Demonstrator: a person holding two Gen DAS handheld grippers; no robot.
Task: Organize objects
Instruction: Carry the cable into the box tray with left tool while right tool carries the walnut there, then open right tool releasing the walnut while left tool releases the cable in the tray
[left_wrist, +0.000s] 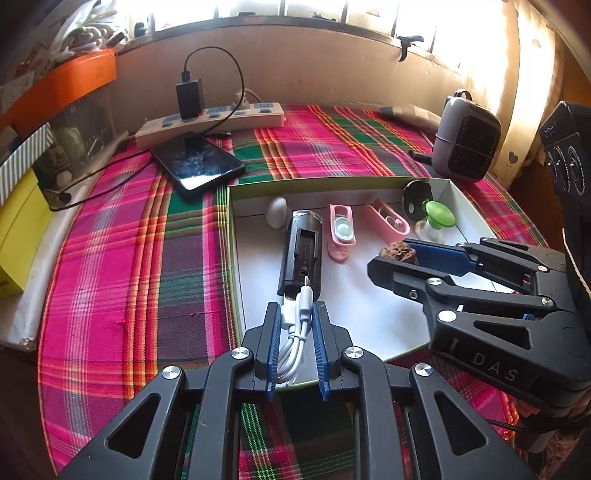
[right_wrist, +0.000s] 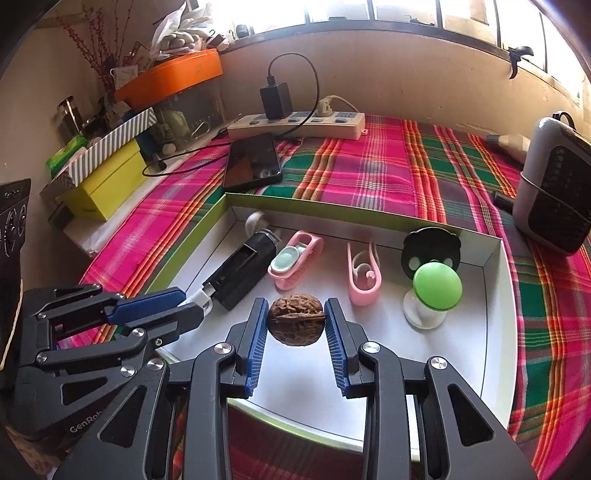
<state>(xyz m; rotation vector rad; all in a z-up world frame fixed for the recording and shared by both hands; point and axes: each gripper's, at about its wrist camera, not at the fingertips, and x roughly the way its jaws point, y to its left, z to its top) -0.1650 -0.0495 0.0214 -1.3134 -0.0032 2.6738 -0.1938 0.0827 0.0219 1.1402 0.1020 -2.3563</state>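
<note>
Blue ribbed pads of the left hand-held gripper (left_wrist: 295, 332) pinch a coiled white cable (left_wrist: 295, 328) over the near edge of the white-floored box (left_wrist: 332, 182). The right hand-held gripper (right_wrist: 296, 321) clamps a wrinkled brown walnut (right_wrist: 296, 324) above the box floor. Inside the box, beyond the walnut, lie a black rectangular device (right_wrist: 243, 271), two pink clips (right_wrist: 295, 258) and a green-capped holder (right_wrist: 436, 284). A plaid cloth (right_wrist: 369, 162) surrounds the box.
</note>
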